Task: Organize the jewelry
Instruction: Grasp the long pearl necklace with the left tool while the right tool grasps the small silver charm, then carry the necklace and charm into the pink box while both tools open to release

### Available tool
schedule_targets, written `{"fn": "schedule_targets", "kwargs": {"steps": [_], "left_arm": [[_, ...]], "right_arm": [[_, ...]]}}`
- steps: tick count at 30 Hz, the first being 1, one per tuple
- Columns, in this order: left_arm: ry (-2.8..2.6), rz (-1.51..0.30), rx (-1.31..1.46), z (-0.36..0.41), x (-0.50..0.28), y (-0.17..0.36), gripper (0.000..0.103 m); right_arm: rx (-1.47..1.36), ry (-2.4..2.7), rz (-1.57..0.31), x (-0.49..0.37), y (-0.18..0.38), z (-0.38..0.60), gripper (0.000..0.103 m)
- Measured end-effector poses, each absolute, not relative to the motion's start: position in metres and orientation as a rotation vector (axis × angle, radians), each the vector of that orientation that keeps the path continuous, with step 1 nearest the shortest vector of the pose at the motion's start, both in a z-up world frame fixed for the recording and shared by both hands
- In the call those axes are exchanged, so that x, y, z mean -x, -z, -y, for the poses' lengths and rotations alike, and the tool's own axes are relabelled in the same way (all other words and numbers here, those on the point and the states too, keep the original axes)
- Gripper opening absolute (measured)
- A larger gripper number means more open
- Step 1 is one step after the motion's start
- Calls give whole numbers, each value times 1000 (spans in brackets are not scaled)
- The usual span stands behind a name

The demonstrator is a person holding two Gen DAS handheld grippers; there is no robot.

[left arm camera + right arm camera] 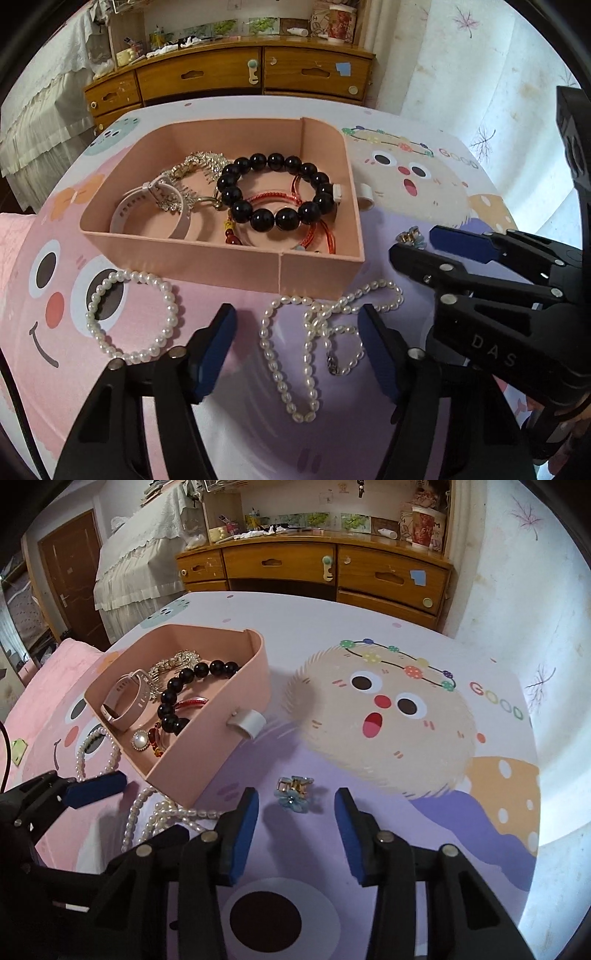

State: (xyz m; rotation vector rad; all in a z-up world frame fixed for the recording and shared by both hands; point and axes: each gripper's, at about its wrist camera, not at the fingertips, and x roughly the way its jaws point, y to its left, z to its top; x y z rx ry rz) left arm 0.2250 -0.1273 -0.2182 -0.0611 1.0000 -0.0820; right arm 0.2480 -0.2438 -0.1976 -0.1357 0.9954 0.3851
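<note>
A pink box [221, 258] [207, 760] on the cartoon table holds a black bead bracelet [275, 192] [177, 690], a white strap [147, 210], a silver comb [199, 166] and red bangles [314, 236]. A pearl bracelet [135, 317] and a pearl necklace [306, 339] lie in front of the box. My left gripper [297, 332] is open over the necklace. My right gripper [295, 808] is open around a blue flower clip [293, 794], which also shows in the left wrist view [412, 236].
A white loop handle [247, 722] sticks out of the box's side. A wooden dresser [236, 74] stands behind the table, with a covered bed [136, 565] to its left. The table edge runs along the right [532, 775].
</note>
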Motion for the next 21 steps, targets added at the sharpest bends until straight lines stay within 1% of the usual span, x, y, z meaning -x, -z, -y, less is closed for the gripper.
{"fn": "schedule_targets", "kwargs": {"steps": [2, 5, 7, 8, 9, 10, 11, 12, 14, 15, 21], "left_arm": [[72, -995, 25, 129, -225, 219, 55], [88, -982, -10, 132, -223, 219, 42], [97, -980, -20, 133, -220, 218, 28], [105, -980, -23, 134, -219, 217, 24], [112, -981, -24, 134, -218, 217, 18], [115, -984, -23, 134, -218, 217, 15], [117, -987, -17, 133, -217, 216, 13], [120, -989, -10, 131, -217, 217, 11], [125, -991, 0, 130, -217, 216, 9], [132, -992, 2, 128, -217, 216, 7], [169, -1002, 41, 123, -213, 214, 7]], "right_arm": [[137, -397, -1002, -250, 200, 243, 43], [128, -401, -994, -251, 200, 243, 43], [115, -404, -994, -252, 200, 243, 43], [113, -404, -994, -252, 201, 243, 43], [114, -403, -993, -252, 200, 242, 43], [115, -403, -993, -252, 200, 242, 43], [116, -404, -992, -252, 200, 242, 41], [113, -407, -992, -253, 200, 242, 35], [109, -402, -994, -254, 200, 242, 28], [105, -402, -995, -254, 201, 243, 21], [121, -412, -999, -253, 200, 239, 20]]}}
